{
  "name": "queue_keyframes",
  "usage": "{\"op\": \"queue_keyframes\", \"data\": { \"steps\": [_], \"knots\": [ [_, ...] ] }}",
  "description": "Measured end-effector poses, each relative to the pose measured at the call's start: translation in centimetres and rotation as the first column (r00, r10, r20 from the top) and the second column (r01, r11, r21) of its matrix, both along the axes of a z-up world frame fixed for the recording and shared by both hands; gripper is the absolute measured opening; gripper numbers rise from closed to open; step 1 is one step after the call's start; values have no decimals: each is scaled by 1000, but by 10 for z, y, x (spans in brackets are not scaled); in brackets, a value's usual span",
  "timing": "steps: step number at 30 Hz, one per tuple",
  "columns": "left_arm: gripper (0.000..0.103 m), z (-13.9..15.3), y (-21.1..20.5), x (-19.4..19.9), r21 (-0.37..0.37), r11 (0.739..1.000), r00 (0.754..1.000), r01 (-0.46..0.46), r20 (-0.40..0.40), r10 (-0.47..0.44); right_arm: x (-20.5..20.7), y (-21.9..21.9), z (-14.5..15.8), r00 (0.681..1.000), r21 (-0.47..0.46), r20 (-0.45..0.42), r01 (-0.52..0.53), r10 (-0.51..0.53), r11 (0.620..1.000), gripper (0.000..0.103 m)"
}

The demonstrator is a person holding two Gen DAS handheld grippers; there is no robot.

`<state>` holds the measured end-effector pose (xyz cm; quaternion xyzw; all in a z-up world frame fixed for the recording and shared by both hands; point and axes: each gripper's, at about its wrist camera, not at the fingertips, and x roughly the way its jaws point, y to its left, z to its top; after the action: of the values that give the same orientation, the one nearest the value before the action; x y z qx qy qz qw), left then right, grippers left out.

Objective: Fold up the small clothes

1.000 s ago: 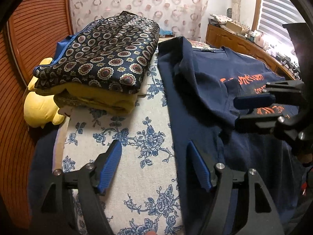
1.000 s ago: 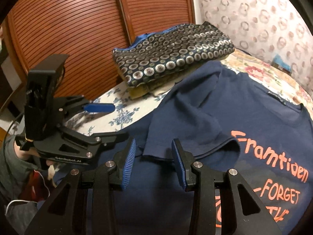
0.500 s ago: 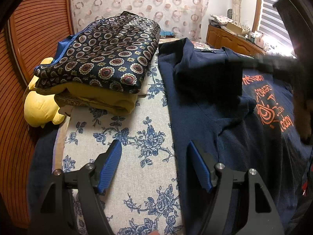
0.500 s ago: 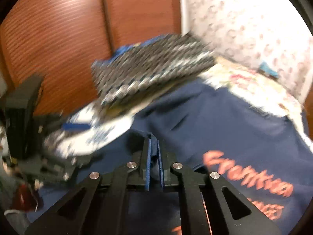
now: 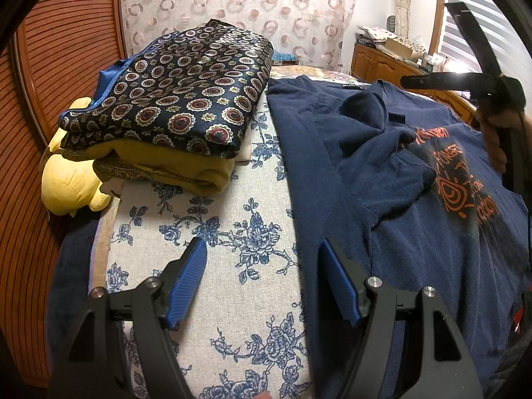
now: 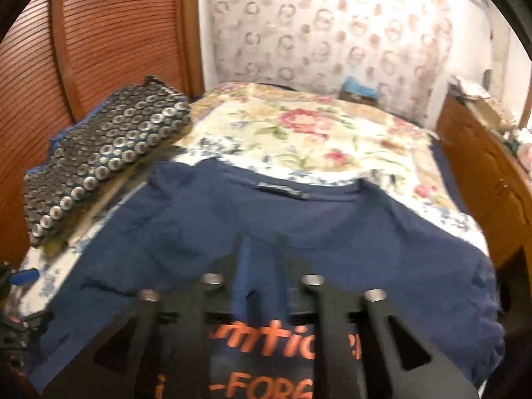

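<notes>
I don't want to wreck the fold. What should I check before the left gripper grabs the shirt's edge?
1. Left gripper open: ok, jaws wide apart.
2. Shirt edge inside that gap: ok, it runs near the right-hand jaw.
3. Sleeve lying flat: not ok, it is bunched up on the chest.
4. Right gripper free of cloth: cannot tell, its view is blurred.
5. Folded pile off the shirt: ok, it sits beside it.
</notes>
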<state>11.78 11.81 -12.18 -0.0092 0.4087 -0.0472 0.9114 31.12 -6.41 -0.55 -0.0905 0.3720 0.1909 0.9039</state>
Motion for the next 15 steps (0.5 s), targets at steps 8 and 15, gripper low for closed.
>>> {"op": "queue_keyframes", "data": {
  "steps": [8,15],
  "knots": [
    [71,0,0,0,-1,1000,1000,-1,1,1,-72,12,-12,965,101,-90,-237,247,966,30],
    [71,0,0,0,-1,1000,1000,-1,2,1,-98,35,-44,932,77,-173,-309,318,948,30]
  ]
}}
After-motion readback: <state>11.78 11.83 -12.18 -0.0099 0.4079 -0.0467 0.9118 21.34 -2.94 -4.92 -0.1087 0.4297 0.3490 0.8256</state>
